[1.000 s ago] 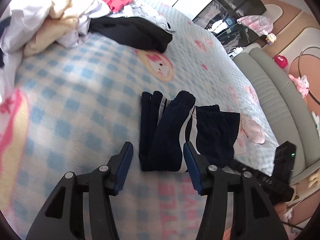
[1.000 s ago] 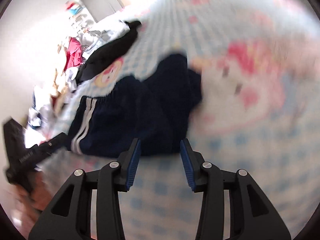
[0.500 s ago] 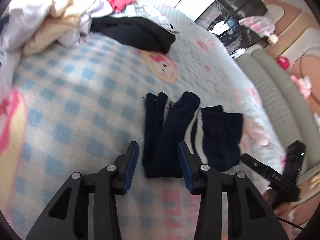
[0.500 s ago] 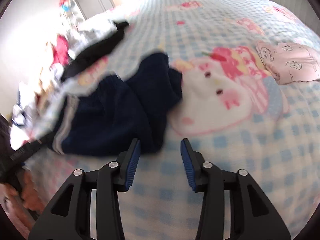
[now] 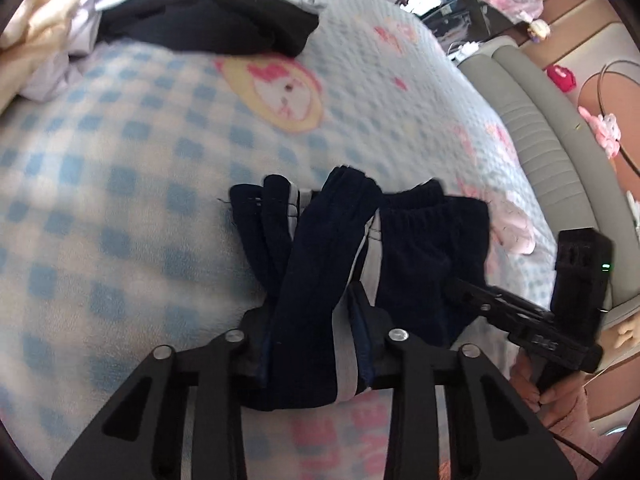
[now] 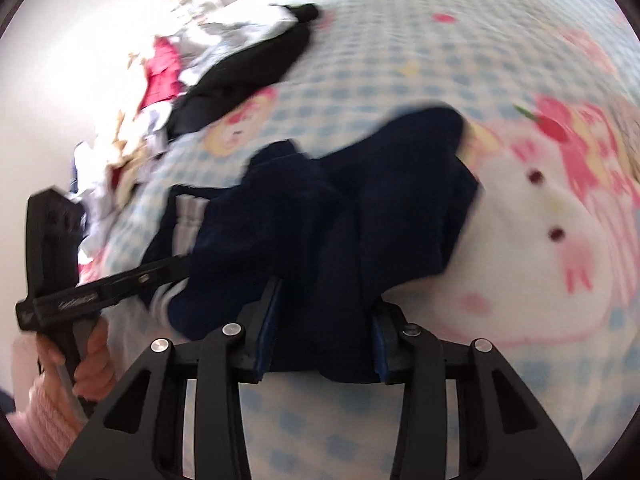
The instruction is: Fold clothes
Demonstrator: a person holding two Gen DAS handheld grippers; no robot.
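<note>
Folded navy trousers with white side stripes (image 5: 328, 256) lie on the blue-checked bedspread (image 5: 120, 168). My left gripper (image 5: 314, 340) has its fingers on either side of the near striped end, with cloth filling the gap. In the right wrist view the same navy trousers (image 6: 340, 216) fill the middle, and my right gripper (image 6: 324, 336) straddles their near edge with cloth between the pads. Each gripper shows in the other's view: the right (image 5: 560, 320) and the left (image 6: 80, 280). Neither is clearly clamped.
A black garment (image 5: 208, 20) and a heap of white, cream and red clothes (image 5: 48, 20) lie at the far side of the bed. A small pink garment (image 5: 516, 232) lies beyond the trousers. A grey padded bed edge (image 5: 552, 152) runs along the right.
Both grippers have moved forward onto the trousers. Their fingers now straddle the near ends, where before they hovered short of the cloth.
</note>
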